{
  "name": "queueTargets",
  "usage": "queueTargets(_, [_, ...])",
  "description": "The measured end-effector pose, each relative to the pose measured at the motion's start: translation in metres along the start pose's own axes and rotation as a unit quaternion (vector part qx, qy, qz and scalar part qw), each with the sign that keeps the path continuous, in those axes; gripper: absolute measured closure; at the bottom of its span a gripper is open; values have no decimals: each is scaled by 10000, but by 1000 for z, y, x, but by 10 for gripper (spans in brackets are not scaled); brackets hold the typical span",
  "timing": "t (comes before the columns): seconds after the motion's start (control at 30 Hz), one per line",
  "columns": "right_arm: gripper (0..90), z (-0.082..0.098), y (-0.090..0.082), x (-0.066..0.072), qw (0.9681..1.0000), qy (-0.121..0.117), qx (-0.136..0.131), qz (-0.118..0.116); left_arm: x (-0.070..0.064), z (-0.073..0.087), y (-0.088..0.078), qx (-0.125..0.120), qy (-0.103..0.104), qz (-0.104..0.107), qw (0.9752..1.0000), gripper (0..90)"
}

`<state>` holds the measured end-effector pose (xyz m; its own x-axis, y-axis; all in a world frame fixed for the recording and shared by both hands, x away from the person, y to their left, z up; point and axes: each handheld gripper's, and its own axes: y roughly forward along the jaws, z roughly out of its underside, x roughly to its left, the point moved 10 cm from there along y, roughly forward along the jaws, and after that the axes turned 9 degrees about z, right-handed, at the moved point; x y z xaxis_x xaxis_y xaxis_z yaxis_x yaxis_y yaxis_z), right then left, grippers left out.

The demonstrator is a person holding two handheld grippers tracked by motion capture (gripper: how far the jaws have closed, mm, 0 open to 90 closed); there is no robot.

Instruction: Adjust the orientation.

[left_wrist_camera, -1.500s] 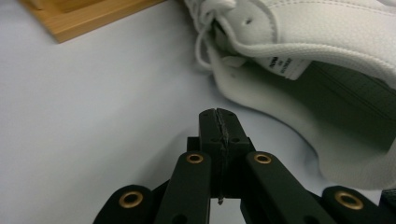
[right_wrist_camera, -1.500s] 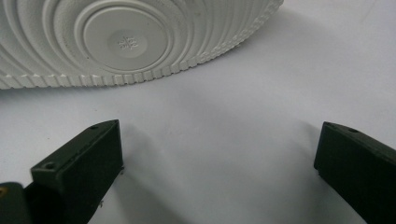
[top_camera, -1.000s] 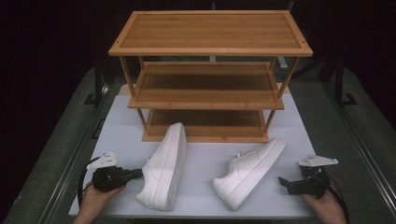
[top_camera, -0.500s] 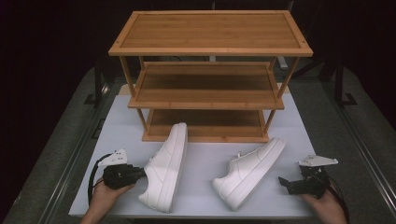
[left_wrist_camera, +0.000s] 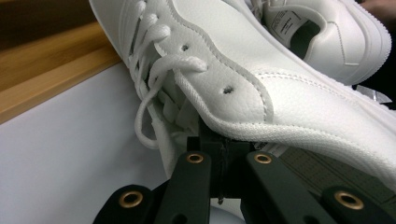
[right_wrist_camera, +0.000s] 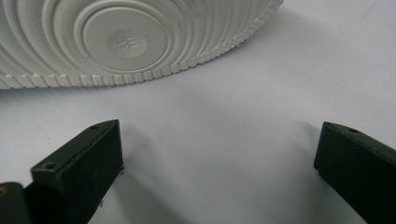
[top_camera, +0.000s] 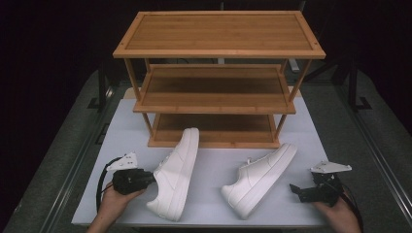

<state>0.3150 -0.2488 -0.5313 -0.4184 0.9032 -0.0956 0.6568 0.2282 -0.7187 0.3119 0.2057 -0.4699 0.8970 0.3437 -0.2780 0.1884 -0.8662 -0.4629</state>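
The left shoe lies on its side on the white table, just in front of the wooden rack, its toe pointing toward the bottom shelf. The left gripper has its jaws closed on the shoe's collar edge beside the laces. The right shoe lies tilted nearby. The right gripper rests on the table with jaws wide apart, holding nothing, close to that shoe's sole.
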Motion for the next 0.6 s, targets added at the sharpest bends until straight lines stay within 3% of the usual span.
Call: queueTargets(0.6, [6,0,0,0,10000,4,-7,1,-10,-16,12,-20,221,131,9997,900])
